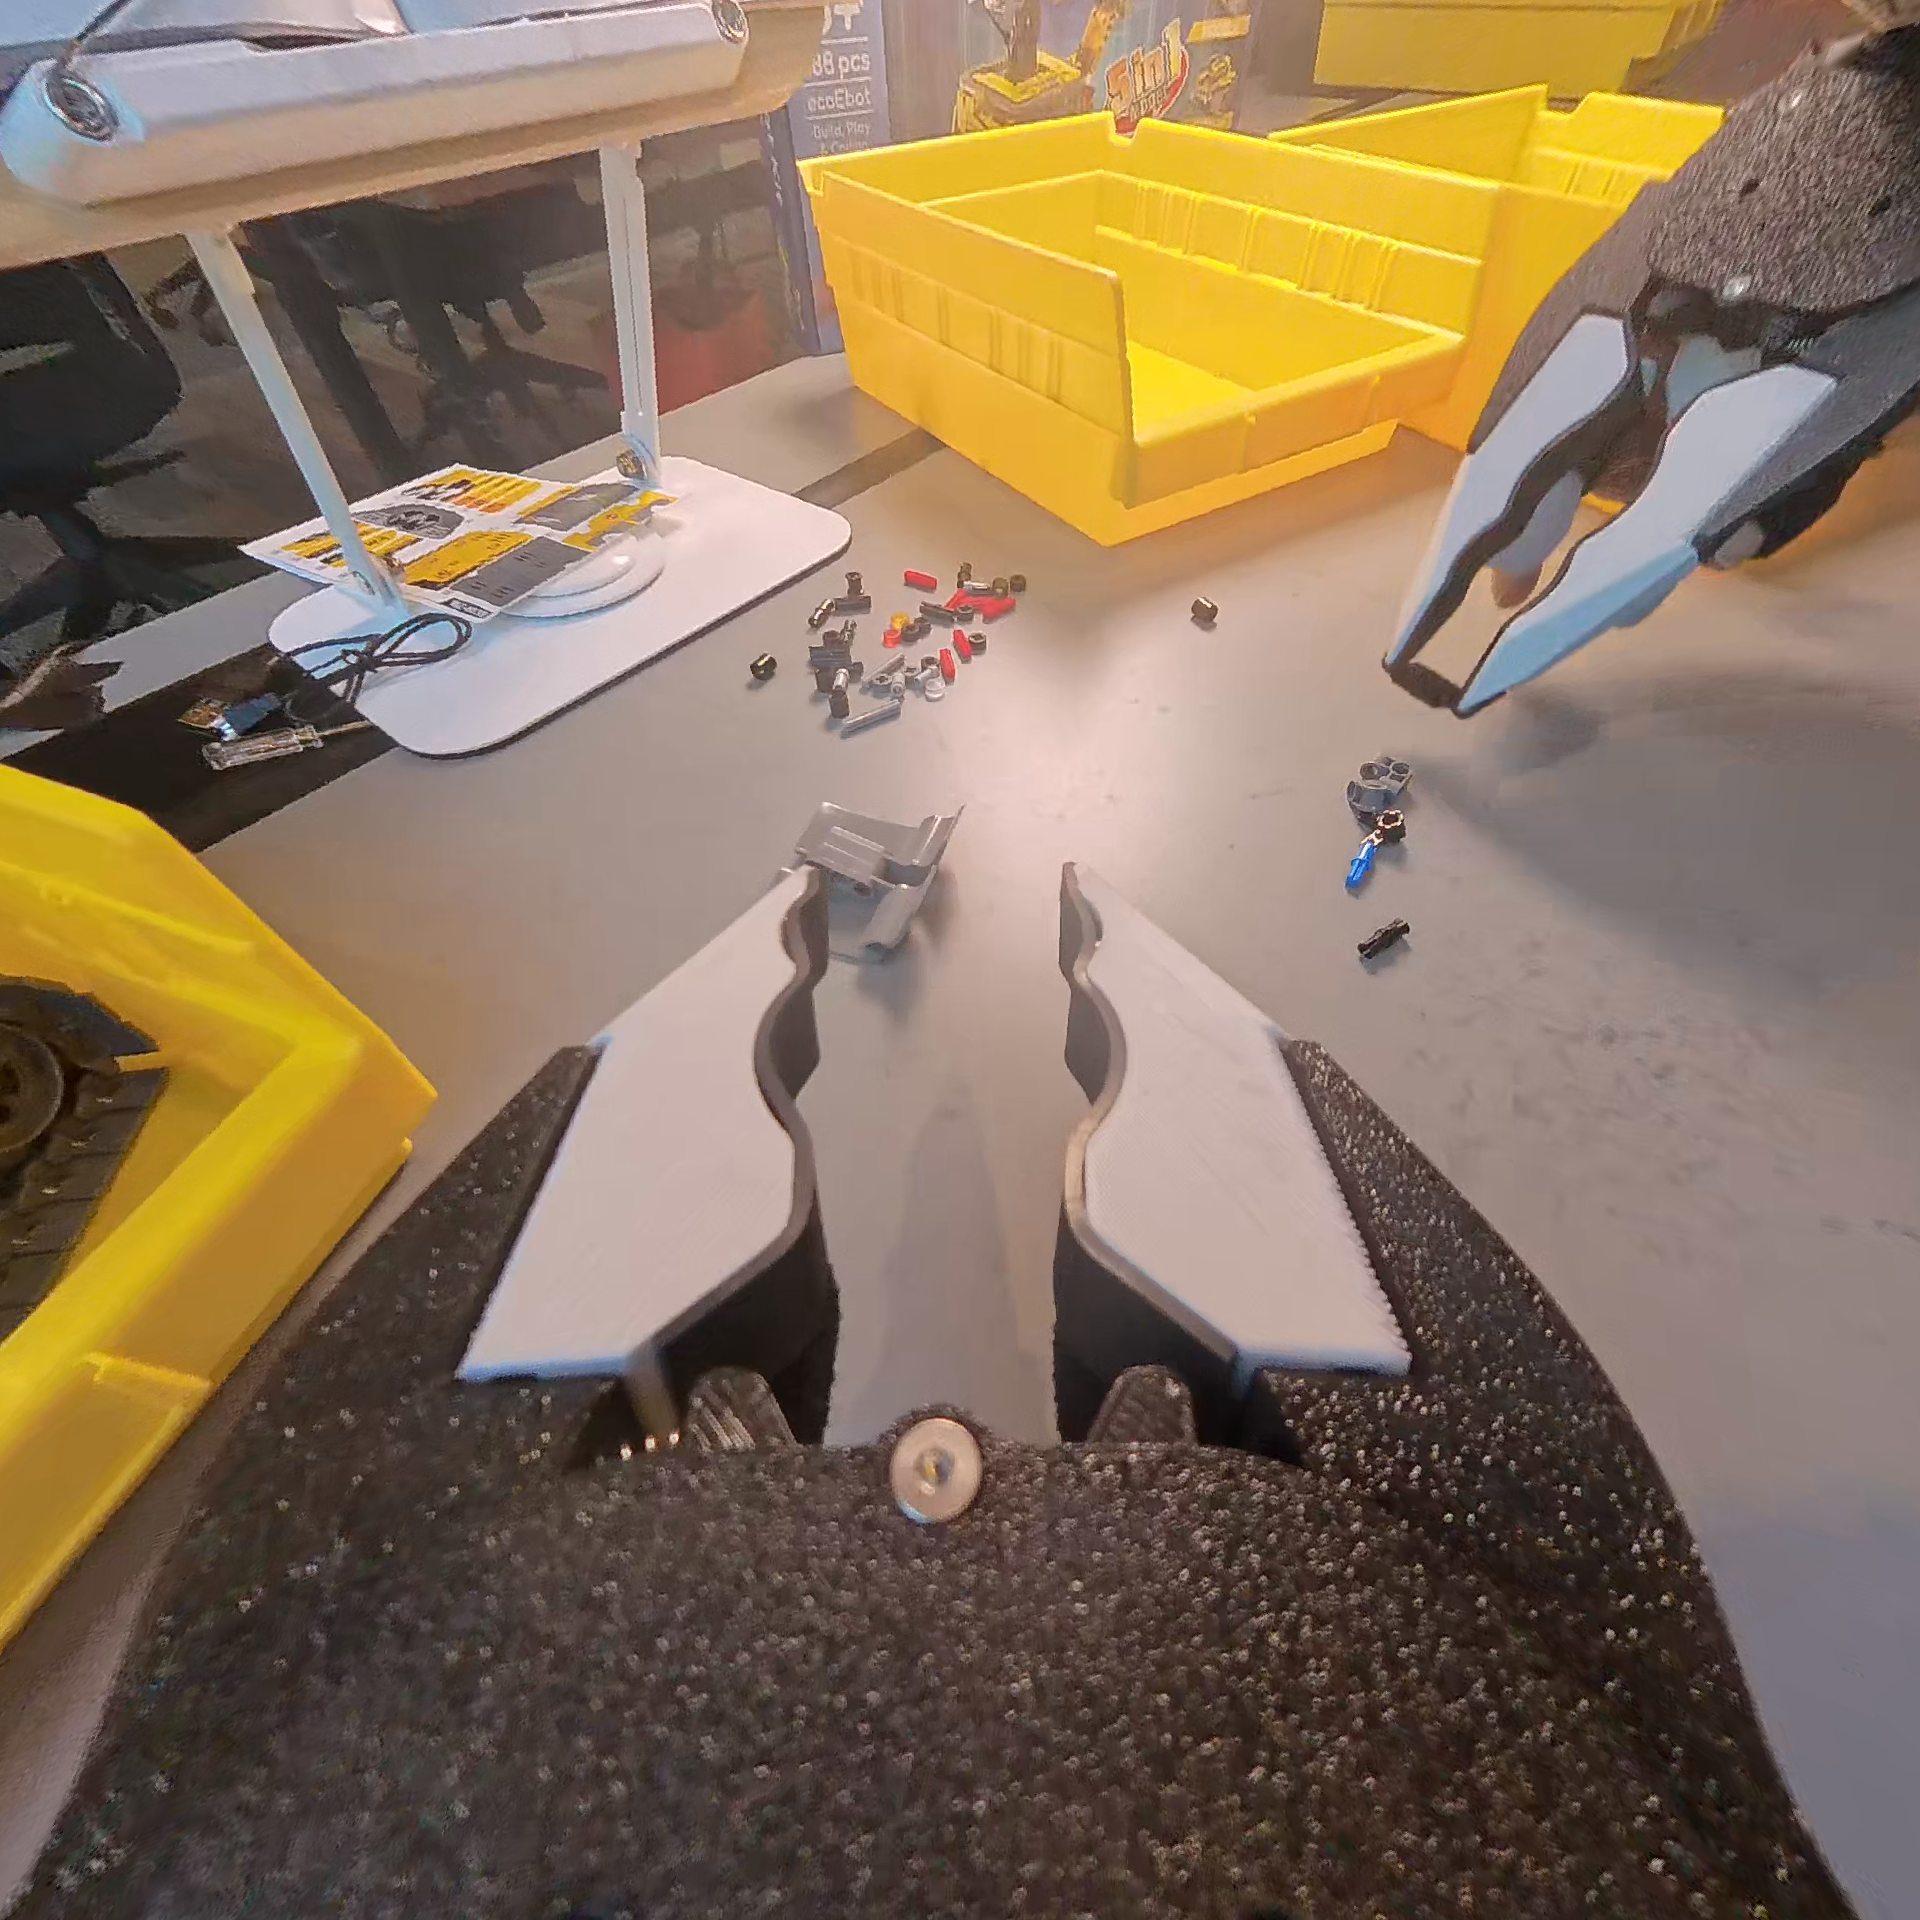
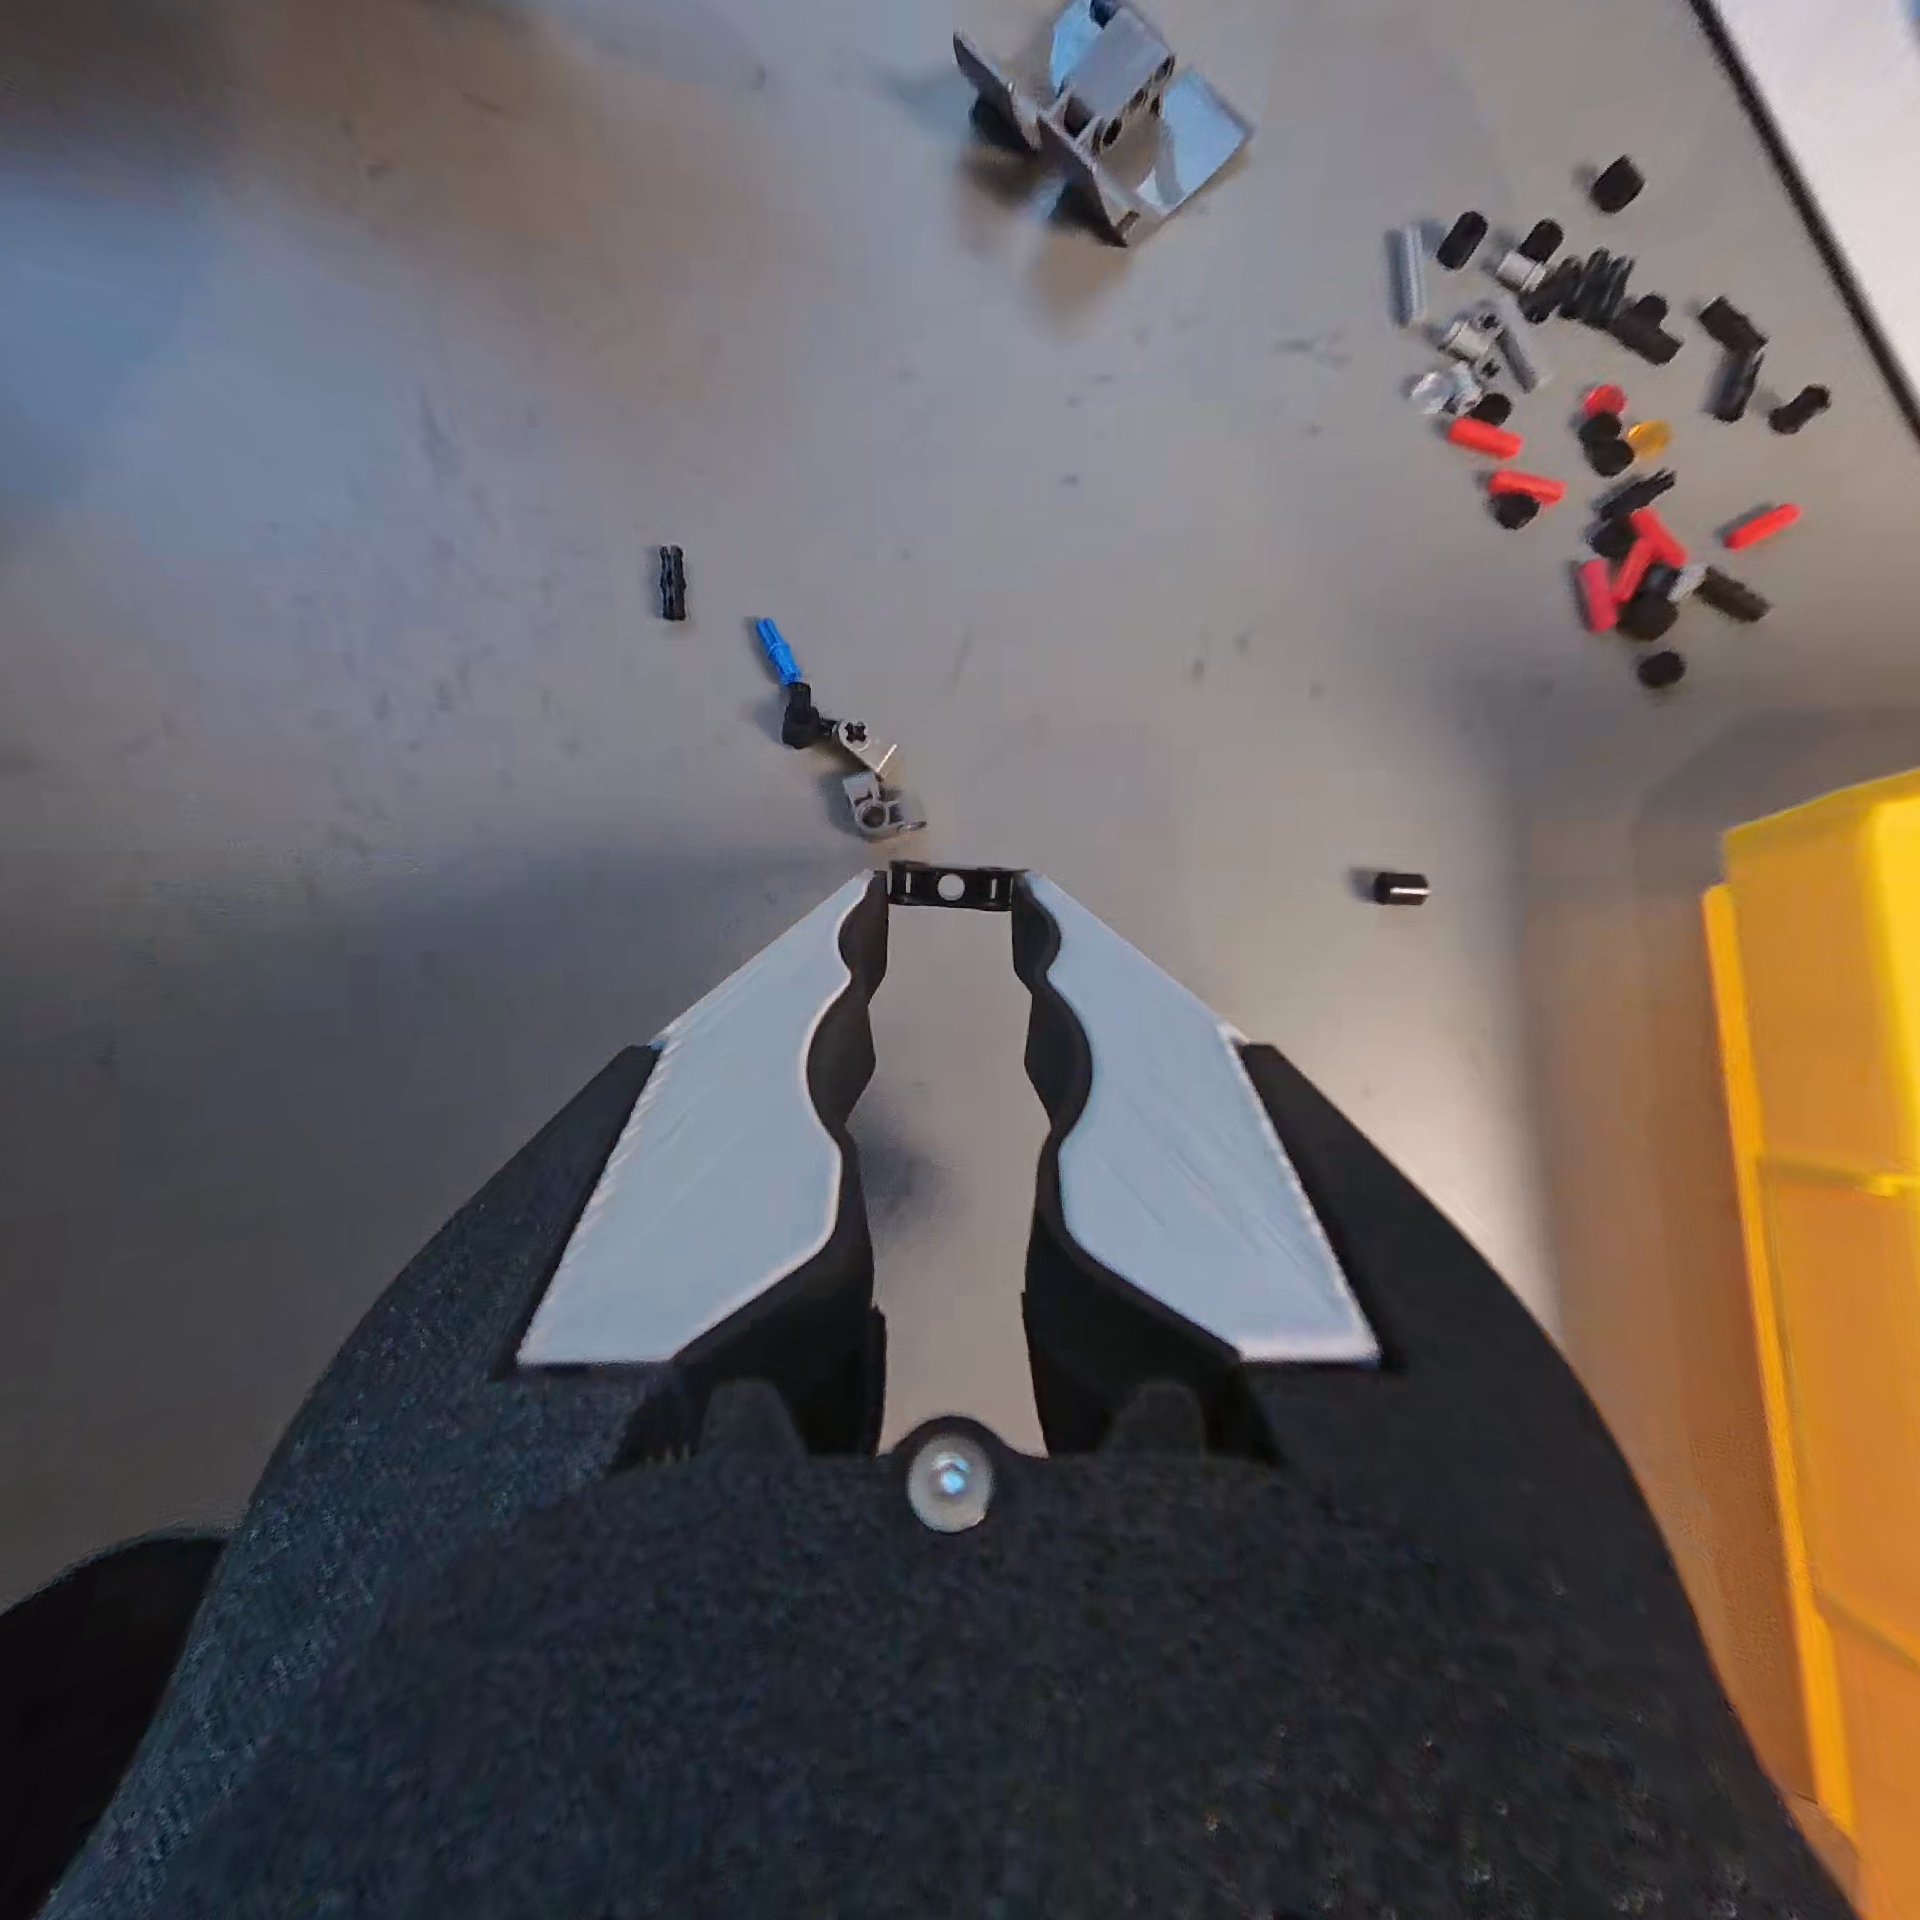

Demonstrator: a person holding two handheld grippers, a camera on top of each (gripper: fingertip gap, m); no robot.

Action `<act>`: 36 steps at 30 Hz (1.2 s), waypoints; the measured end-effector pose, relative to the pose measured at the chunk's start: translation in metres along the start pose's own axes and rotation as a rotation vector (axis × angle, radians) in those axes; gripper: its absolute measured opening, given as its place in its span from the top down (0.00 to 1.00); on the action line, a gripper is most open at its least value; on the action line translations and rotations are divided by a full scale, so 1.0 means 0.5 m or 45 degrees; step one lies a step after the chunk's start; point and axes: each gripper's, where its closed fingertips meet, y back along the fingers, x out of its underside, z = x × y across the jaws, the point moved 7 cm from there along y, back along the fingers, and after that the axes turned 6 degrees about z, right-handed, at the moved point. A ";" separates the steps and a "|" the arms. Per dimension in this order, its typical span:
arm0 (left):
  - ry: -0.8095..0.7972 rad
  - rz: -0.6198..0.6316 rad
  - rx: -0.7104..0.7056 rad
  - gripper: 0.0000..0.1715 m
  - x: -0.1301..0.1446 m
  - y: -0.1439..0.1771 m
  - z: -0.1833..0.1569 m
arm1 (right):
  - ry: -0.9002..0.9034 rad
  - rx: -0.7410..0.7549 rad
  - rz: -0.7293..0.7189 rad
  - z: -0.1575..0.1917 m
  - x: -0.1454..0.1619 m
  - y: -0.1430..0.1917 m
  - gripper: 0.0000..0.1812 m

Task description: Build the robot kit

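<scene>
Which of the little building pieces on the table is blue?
Only one: the blue pin, lying joined to a small black and grey connector just ahead of the right gripper. The pieces in the scattered pile are black, red or grey.

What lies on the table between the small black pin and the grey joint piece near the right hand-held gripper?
A blue pin joined to a black connector lies between the black pin and the grey joint piece, seen in the right wrist view.

Speckled black tool (image 1: 940, 883) bodies, pale grey wavy-edged fingers (image 2: 727, 1122), silver screws.
</scene>
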 end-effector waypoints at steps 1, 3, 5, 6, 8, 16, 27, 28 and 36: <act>-0.001 -0.005 -0.004 0.75 -0.002 0.003 0.001 | -0.028 -0.012 -0.003 0.002 0.007 -0.008 0.87; -0.006 -0.014 -0.011 0.75 -0.005 0.008 0.002 | -0.042 -0.016 -0.017 0.006 0.012 -0.018 0.87; -0.015 -0.017 -0.022 0.75 -0.007 0.012 0.001 | -0.029 -0.008 -0.015 0.009 0.012 -0.024 0.87; -0.021 -0.017 -0.028 0.74 -0.008 0.013 0.001 | -0.022 -0.010 -0.014 0.011 0.011 -0.027 0.87; -0.032 -0.019 -0.035 0.75 -0.009 0.016 0.000 | -0.006 -0.005 -0.005 0.015 0.009 -0.032 0.87; -0.047 -0.035 -0.039 0.75 -0.013 0.020 -0.004 | -0.004 0.084 -0.116 0.010 -0.020 -0.012 0.81; -0.054 -0.056 -0.071 0.74 -0.012 0.021 0.000 | -0.267 0.440 -0.986 -0.047 -0.073 0.087 0.68; -0.054 -0.055 -0.071 0.74 -0.012 0.021 0.000 | -0.281 0.468 -1.002 -0.049 -0.063 0.083 0.68; -0.009 -0.099 -0.086 0.74 -0.011 0.028 0.017 | -0.323 0.545 -1.072 -0.053 -0.041 0.076 0.68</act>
